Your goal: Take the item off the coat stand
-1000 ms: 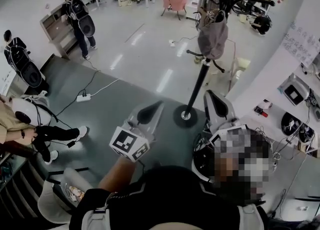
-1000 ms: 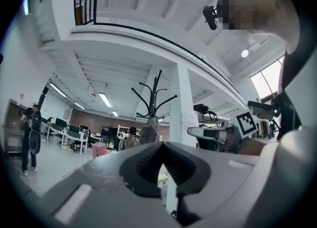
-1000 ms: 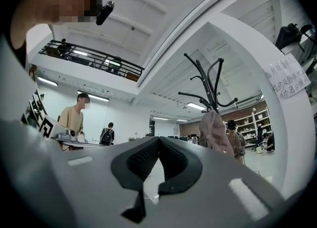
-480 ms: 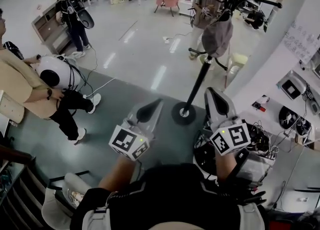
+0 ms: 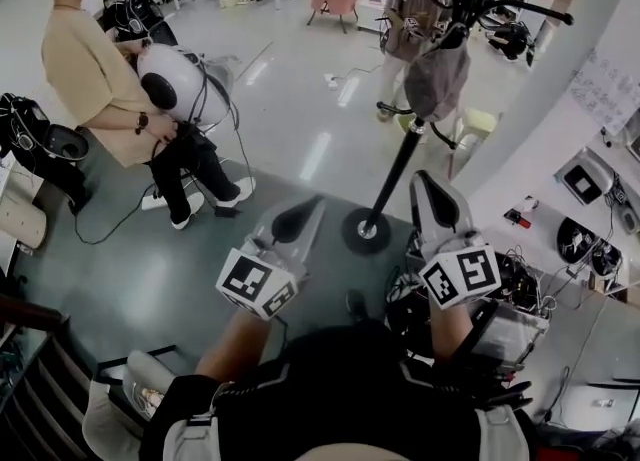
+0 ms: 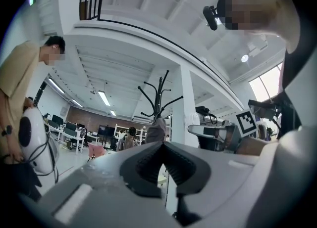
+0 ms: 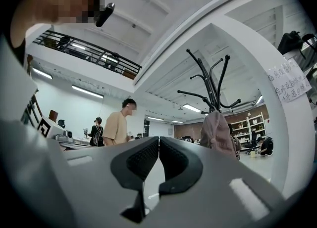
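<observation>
grey bag (image 5: pixel 436 74) on coat stand (image 5: pixel 398 177), well beyond left tool (image 5: pixel 311 211), right tool (image 5: pixel 422 182)

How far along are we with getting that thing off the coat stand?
Nothing is done yet: the grey cloth item hangs on the coat stand. In hand: nothing; the left claw and right claw are both shut and empty, held short of the stand and pointing toward it. Left to do: close in, open a claw, grip the item and lift it off its hook.
</observation>
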Available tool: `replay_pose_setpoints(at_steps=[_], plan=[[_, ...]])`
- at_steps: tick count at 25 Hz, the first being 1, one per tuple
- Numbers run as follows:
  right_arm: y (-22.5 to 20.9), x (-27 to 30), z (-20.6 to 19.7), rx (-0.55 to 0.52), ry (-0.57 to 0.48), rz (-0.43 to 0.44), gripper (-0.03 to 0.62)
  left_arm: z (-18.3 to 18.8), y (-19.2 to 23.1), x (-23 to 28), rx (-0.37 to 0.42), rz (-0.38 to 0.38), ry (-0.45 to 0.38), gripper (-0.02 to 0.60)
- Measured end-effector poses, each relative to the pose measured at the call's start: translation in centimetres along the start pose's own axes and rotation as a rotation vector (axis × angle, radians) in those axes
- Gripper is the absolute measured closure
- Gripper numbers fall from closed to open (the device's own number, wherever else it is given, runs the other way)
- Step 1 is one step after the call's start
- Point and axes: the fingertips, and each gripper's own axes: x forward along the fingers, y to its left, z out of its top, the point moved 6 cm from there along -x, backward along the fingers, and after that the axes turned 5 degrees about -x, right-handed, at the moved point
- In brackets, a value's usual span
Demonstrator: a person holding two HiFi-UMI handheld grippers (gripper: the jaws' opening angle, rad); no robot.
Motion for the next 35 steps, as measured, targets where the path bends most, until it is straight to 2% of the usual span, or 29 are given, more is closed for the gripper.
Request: replay_pose_setpoints(at_steps=[2,4,8,13,23,35], plan=[[-0.8,0.4,0.0,0.001,-0.008,0.0,0.574,0.1,0.2,0.8,0.003,0.003,-0.003,0.563],[-1.7,0.9,0.1,0.001,-0.017,-0.003,0.53,0.3,0.4,1.5,0.007,0.012,-0.005,0.563],[-3.8,2.1,0.4,-0.004,-0.036,-0.021,0.487,1.0,1.1,3.0,0.011,0.033,-0.01,0.563],[-7.2,3.1,-0.1,-0.005,-0.036,-0.06,0.408,0.4,1.4,5.7,0.024,0.022,-0.003,0.563],[-11.9,6.9,-1.6,0.006,-0.02,-0.095,0.302,0.7,3.1,9.4,0.026,0.07,-0.002,0.563],[-15.0,10.9,-4.1,0.016,0.029,-0.105,0.285,0.9,5.0,11.7,0.045,0.111,0.004,0.563]])
